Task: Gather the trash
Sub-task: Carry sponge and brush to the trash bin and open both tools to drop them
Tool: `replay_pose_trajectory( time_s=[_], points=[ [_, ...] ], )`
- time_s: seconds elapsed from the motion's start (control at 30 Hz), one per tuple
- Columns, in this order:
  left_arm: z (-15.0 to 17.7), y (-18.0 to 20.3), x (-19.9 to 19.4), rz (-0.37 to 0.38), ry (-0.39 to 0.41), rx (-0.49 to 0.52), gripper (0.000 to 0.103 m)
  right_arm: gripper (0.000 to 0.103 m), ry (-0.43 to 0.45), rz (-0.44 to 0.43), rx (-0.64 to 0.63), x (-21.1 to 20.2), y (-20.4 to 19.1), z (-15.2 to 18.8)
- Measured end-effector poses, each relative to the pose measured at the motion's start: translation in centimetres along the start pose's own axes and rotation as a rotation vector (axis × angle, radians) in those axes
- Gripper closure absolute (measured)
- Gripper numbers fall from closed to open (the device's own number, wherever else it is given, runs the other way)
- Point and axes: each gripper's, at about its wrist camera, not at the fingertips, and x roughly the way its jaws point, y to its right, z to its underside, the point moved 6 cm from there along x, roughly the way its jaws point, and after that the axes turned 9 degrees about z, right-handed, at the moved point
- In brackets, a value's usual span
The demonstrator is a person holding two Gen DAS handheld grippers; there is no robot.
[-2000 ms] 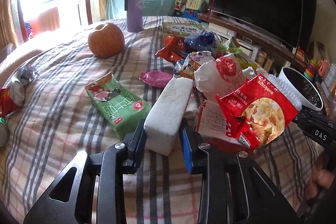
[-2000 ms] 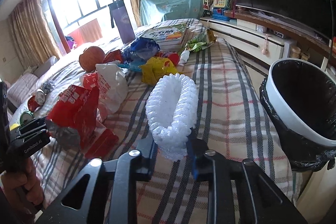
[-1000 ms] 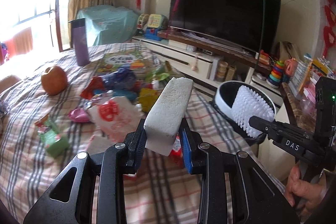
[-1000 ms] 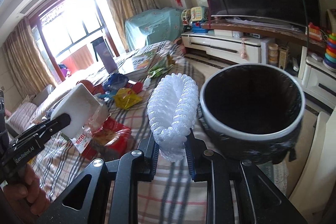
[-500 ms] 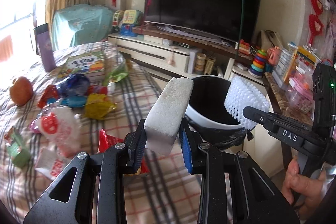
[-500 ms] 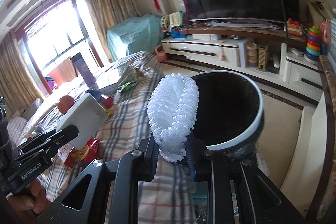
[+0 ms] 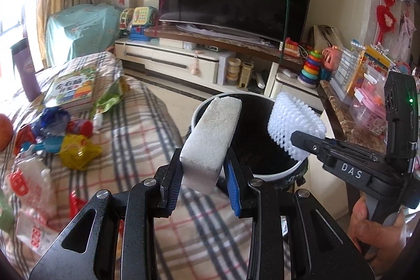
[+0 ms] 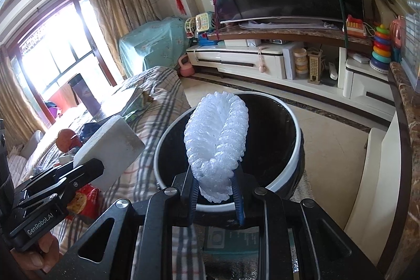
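At frame centre, the left gripper [image 7: 203, 184] is clamped on a white foam block [image 7: 212, 140], and the right gripper [image 8: 215, 192], marked "DAS", pinches a white foam net sleeve [image 8: 218, 143]. Both items hang over the black-lined trash bin [image 8: 296, 164]. "GenRobot.AI" reads at lower left of the right view. Wrappers [image 7: 78, 151] litter the plaid cloth [image 7: 147, 127] at left.

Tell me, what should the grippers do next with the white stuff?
Probably open the right hand-held gripper first: its white foam net already hangs over the bin, so it should drop in. The left hand-held gripper holds its foam block nearer the rim.
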Motion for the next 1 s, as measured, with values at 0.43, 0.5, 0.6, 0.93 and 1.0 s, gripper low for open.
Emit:
replay_pose_trajectory(
  time_s=[0.43,0.5,0.6,0.93,1.0],
  points=[
    [-1.2,1.6,4.1,0.039,-0.059,0.001,0.073,0.080,-0.043,0.003,0.018,2.3,1.9,-0.5],
    [-1.3,1.7,4.5,0.042,-0.062,-0.002,0.073,0.079,-0.052,0.000,0.023,2.6,2.0,-0.5],
    [-1.6,1.8,4.9,0.042,-0.067,-0.001,0.073,0.078,-0.061,-0.001,0.033,3.0,2.3,-0.4],
    [-2.1,1.5,6.2,0.025,-0.075,-0.003,0.048,0.054,-0.068,0.006,0.073,3.1,3.5,-0.9],
    [-1.9,1.3,6.1,0.020,-0.075,-0.006,0.044,0.050,-0.062,0.006,0.081,2.9,3.8,-1.0]
  ],
)
